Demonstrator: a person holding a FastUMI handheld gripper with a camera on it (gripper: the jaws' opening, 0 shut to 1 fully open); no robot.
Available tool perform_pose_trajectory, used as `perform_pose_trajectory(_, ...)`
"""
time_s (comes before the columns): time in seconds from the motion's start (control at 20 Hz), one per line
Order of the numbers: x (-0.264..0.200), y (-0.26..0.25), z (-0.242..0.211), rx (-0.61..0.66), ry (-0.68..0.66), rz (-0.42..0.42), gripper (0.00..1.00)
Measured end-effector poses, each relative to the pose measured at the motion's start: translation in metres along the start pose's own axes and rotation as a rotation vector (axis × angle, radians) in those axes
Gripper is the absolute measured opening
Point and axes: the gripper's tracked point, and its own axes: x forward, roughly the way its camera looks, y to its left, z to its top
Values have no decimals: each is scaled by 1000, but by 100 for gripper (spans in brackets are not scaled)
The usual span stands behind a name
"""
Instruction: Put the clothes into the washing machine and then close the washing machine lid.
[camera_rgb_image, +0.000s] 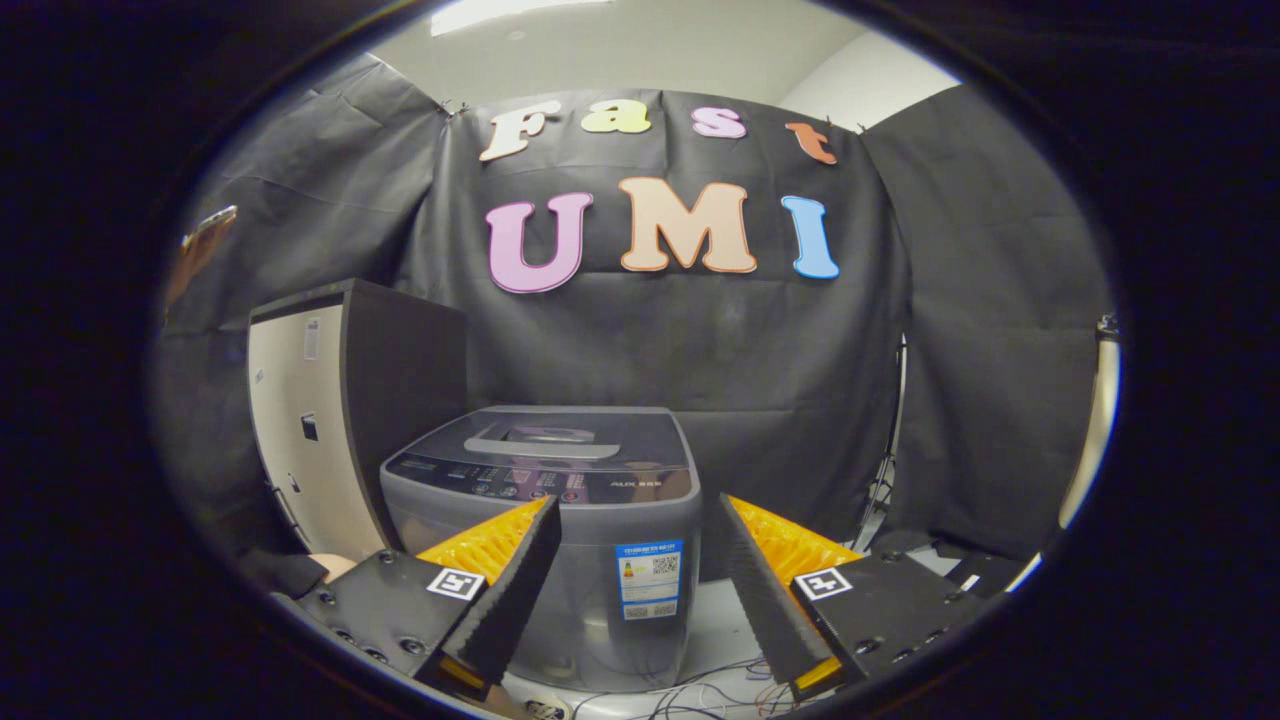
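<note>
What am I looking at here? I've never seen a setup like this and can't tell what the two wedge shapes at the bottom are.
The picture comes from a wide-angle camera mounted on a hand-held tool that a person carries; there is no robot arm. The two wedges at the bottom are the tool's fingers, seen from behind. They stand apart, open, with nothing held between them.

Just ahead of the fingers, and partly seen between them, is a small grey top-loading washing machine. Its lid lies flat, closed, with a row of buttons along the front edge. Loose cables lie on the floor in front of it.

Beside the machine stands a tall cabinet with a pale door. Black cloth hangs behind everything as the booth's wall. I can't make out any clothes with certainty.
</note>
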Motion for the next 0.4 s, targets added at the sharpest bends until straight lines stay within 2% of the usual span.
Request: perform_pose_trajectory(0.4,-1,0,0,0,0,0,97)
